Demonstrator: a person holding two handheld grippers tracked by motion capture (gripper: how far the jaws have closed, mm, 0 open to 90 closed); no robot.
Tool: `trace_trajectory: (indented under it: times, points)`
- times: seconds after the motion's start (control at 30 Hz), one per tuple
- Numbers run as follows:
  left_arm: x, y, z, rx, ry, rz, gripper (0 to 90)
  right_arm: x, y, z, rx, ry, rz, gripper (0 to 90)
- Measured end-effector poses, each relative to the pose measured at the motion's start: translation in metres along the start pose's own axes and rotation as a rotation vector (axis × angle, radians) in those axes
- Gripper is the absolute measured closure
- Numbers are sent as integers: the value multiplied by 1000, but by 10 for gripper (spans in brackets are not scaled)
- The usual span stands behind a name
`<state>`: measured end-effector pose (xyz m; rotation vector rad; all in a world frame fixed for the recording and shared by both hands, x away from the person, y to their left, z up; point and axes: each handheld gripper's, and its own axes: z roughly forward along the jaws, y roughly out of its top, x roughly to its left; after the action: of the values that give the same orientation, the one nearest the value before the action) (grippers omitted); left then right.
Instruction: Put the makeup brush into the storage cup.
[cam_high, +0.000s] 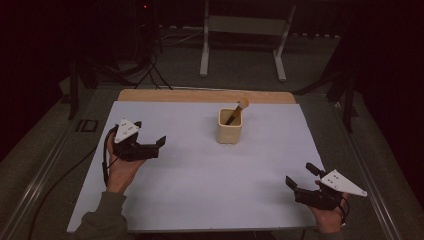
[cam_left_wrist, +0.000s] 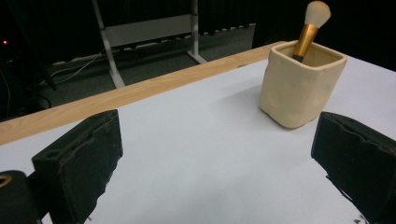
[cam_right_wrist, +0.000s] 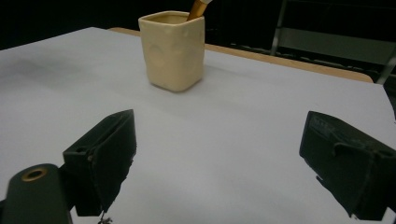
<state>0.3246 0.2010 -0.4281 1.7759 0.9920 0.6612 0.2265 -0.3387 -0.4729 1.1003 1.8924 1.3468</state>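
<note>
A makeup brush is stood in a cream cup, flanked well apart by the left gripper and right gripper, both held released, presumably ready to reach.

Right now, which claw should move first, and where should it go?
Probably the left claw should ease forward and to its right toward the brush that leans in the cup. Both claws are open and hold nothing. The left one looks nearer the cup, while the right claw sits back near the table's front corner.
</note>
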Motion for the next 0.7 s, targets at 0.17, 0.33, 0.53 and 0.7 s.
trace_trajectory:
  times: [0.17, 0.33, 0.53, 0.7]
  points:
    - [5, -9, -9, -8, 10, -14, 30, -1, 0, 0, -1, -1, 3, 108]
    - [9, -19, -18, -2, 18, -14, 30, -2, 0, 0, 1, -2, 6, 108]
    - [11, -33, -28, 2, 22, -22, 30, -3, 0, 1, 2, -2, 11, 108]
    - [14, -47, -39, 11, 29, -30, 30, -4, -1, 1, 2, -1, 15, 108]
